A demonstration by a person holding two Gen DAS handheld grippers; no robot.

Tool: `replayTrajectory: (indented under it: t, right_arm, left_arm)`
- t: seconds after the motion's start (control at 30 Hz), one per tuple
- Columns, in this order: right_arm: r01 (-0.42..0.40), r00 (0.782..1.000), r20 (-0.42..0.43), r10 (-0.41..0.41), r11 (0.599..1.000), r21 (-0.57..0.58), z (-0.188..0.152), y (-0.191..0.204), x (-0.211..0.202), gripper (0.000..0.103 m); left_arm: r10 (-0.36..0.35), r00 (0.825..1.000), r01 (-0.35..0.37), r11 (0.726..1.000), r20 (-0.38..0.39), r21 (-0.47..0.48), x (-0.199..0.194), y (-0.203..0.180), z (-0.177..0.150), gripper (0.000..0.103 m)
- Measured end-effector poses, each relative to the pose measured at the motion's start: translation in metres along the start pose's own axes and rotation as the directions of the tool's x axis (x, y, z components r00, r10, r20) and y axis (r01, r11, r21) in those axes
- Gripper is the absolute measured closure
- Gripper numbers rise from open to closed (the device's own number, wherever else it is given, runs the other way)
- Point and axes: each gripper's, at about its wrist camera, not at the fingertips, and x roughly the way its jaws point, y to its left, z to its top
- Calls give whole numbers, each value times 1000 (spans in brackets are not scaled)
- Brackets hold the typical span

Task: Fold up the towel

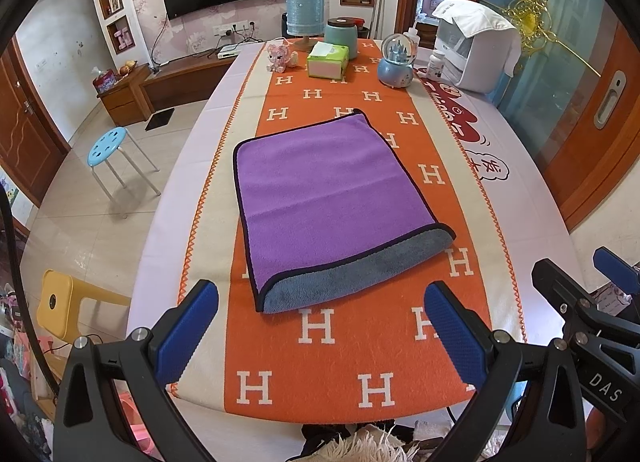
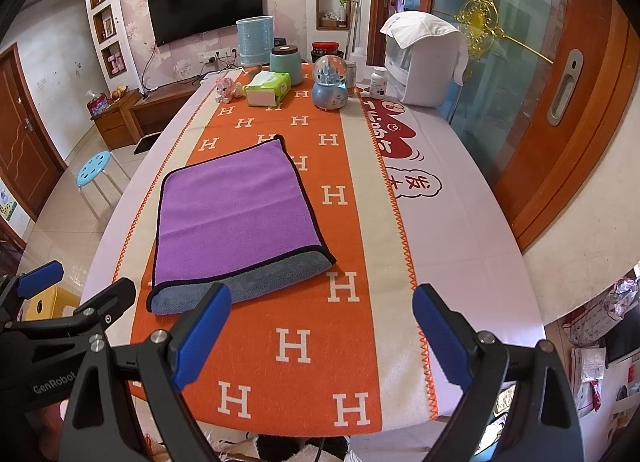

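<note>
On the orange runner (image 1: 348, 362) that covers the middle of the table (image 1: 516, 197) lies the towel (image 1: 328, 197), purple side up, with a grey strip (image 1: 360, 278) showing along its near edge. That strip suggests one fold is already made: the purple layer is laid over the grey underside but stops short of the near hem, so the two edges do not meet. The towel sits flat and slightly askew to the runner's stripes, well apart from the clutter at the far end, namely the tissue box (image 1: 328, 59), snow globe (image 1: 396, 61), jar (image 1: 341, 37) and lamp (image 1: 305, 13). Keeping it in the open middle gives both tools room to come at it from the near side.

The left gripper (image 1: 320, 326) hangs above the near end of the runner with its blue pads wide apart and nothing between them; the towel's near edge lies just beyond its fingertips (image 1: 200, 302). The right gripper (image 2: 320, 326) is likewise spread wide and empty, set to the right of the towel, its left pad overlapping the grey strip in its own view, though contact cannot be told. Both appear poised rather than engaged, probably so that each can take a near corner for a second fold. The uneven hem may need squaring first.
</note>
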Motion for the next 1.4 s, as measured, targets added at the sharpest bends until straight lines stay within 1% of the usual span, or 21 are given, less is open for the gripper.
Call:
replayTrajectory:
  t: [0.73, 1.4]
  right_arm:
    - [0, 1000, 2, 0, 1000, 1, -4, -1, -6, 10]
    - [-1, 1000, 6, 1, 1000, -1, -4, -5, -10, 10]
  left_arm:
    - [9, 1000, -9, 1000, 6, 4, -11, -10, -5, 1]
    - [11, 1000, -11, 1000, 8, 2, -11, -13, -4, 1]
